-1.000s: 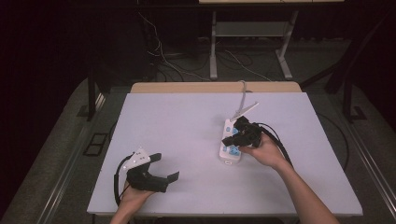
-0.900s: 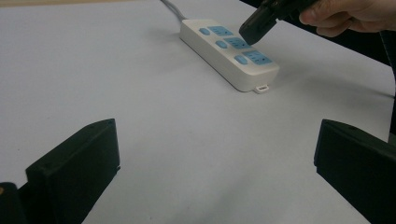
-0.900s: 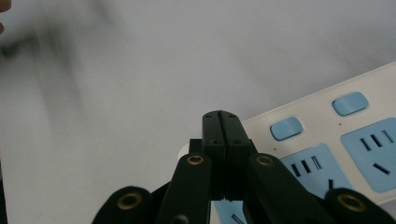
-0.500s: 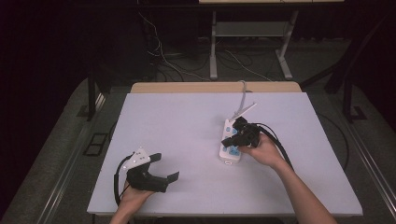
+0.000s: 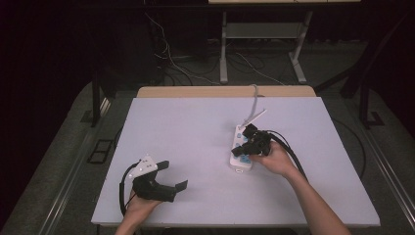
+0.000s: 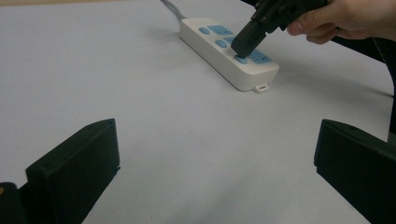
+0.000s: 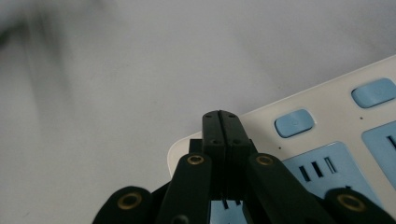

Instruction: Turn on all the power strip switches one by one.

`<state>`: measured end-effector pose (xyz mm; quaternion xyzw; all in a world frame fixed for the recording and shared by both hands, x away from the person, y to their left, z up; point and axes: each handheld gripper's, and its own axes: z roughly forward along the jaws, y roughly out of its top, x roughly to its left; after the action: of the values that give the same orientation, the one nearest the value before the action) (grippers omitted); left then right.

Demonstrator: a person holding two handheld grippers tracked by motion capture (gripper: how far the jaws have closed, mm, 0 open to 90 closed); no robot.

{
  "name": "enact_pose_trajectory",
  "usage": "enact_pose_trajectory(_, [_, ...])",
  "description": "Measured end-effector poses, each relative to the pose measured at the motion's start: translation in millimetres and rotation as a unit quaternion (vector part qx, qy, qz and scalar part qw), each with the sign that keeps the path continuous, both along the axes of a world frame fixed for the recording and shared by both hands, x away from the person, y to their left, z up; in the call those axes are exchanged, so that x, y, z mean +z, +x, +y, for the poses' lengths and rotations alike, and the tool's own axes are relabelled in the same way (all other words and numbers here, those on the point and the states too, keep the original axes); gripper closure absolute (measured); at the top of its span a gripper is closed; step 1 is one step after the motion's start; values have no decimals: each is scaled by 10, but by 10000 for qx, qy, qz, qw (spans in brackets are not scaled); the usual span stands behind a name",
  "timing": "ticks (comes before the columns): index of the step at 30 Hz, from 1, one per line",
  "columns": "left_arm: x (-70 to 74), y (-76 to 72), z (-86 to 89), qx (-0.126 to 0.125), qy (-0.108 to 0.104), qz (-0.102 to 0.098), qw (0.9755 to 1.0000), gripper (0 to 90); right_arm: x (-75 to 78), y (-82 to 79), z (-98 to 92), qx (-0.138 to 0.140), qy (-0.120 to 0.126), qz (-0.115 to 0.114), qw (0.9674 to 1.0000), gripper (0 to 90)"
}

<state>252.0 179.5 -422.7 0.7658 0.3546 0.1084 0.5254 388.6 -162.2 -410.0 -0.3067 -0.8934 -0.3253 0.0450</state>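
White tabletop (image 5: 195, 142): nothing has shifted; the right gripper (image 6: 247, 39), closed empty, presses a blue switch (image 6: 241, 59) on the power strip (image 5: 241, 147). Left gripper (image 5: 171, 177) rests wide open.

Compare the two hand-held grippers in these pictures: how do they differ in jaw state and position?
The left hand-held gripper has its jaws wide apart with nothing between them; the right hand-held gripper has its jaws shut together. The left sits near the table's front edge, away from the power strip; the right presses its tip on a blue switch of the strip. Both are black.
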Motion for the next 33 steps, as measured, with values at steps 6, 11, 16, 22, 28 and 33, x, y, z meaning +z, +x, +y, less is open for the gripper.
enact_pose_trajectory(6, [0, -1, -5, -12, 17, 6, 10000, 0, -13, 16, -7, 41, -7, 16, 10000, 900])
enact_pose_trajectory(11, [-2, -1, -9, -16, 28, 12, 10000, 0, -11, 26, -23, -38, -173, -158, 9997, 900])
enact_pose_trajectory(16, [-1, -2, -10, -29, 14, 10, 10000, 0, -27, 36, -52, -79, -55, -84, 9999, 900])
enact_pose_trajectory(22, [-1, 2, -13, -36, 22, 11, 10000, 0, -10, -16, 26, 34, -134, -184, 9997, 900])
enact_pose_trajectory(28, [1, -10, -13, -38, 25, 12, 10000, 0, -26, -23, 23, 42, -126, -227, 9997, 900])
enact_pose_trajectory(33, [1, -12, -18, -50, 30, 3, 10000, 0, -27, -45, 40, 64, -211, -303, 9993, 900])
